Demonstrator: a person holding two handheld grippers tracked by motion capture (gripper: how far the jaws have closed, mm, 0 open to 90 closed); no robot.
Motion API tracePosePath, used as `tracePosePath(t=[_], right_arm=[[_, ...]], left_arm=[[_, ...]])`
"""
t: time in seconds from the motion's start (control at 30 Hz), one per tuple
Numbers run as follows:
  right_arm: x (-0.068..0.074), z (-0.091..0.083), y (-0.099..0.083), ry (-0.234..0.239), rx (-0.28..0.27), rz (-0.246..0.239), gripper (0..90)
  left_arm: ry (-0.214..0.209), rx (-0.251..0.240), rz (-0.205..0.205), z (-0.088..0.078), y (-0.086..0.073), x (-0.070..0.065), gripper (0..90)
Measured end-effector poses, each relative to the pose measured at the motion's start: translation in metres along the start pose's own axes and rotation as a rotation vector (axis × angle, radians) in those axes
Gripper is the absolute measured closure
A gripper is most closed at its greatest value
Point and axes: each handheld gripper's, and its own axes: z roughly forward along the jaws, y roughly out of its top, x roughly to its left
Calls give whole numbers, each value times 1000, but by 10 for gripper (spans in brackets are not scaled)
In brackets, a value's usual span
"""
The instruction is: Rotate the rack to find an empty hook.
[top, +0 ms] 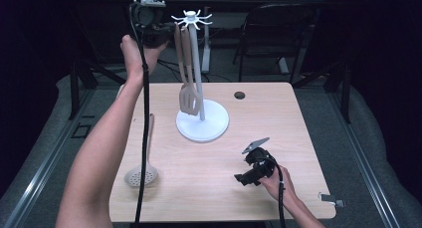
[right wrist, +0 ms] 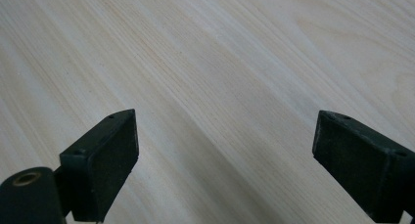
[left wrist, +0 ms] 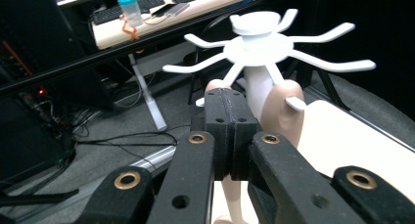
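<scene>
A white utensil stand (top: 201,123) rises from the table's middle, and its crown of hooks (left wrist: 271,45) is at the top. Two beige slotted spatulas (top: 188,96) hang down its post. My left gripper (top: 166,34) is held high beside the crown. Its jaws are shut, pads (left wrist: 218,126) pressed together. One rounded spatula handle top (left wrist: 215,84) shows just past the tips, and I cannot tell if it is pinched. The other handle (left wrist: 286,106) sits on a hook. My right gripper (right wrist: 222,165) rests low over bare wood at the front right (top: 244,177), open and empty.
A beige skimmer spoon (top: 142,175) lies at the table's front left, under my left forearm and the trailing cable. A cable hole (top: 240,95) sits near the far edge and a small metal clip (top: 332,199) at the front right corner. A chair (top: 278,34) stands beyond the table.
</scene>
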Motion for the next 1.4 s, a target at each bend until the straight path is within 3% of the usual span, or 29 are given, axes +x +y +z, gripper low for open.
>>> tracePosePath(t=[0.6, 0.7, 0.8, 0.97, 1.13, 1.33, 1.4], right_arm=[[-1, 0, -1, 6, 4, 7, 95], [0, 1, -1, 10, -13, 21, 95], [-1, 0, -1, 8, 3, 8, 96], [-1, -1, -1, 7, 3, 7, 95], [-1, -1, 0, 3, 9, -7, 96], [0, -1, 0, 4, 17, -5, 96], [0, -1, 0, 5, 17, -4, 96]], left_arm=[[27, 8, -34, 16, 5, 10, 897], [26, 7, -34, 16, 4, 10, 897], [26, 10, -34, 15, 2, 11, 894], [33, 10, -60, 8, -8, 16, 868], [23, 22, -73, 2, -18, 20, 777], [8, 65, -70, -8, -35, 20, 548], [6, 67, -69, -10, -37, 19, 515]])
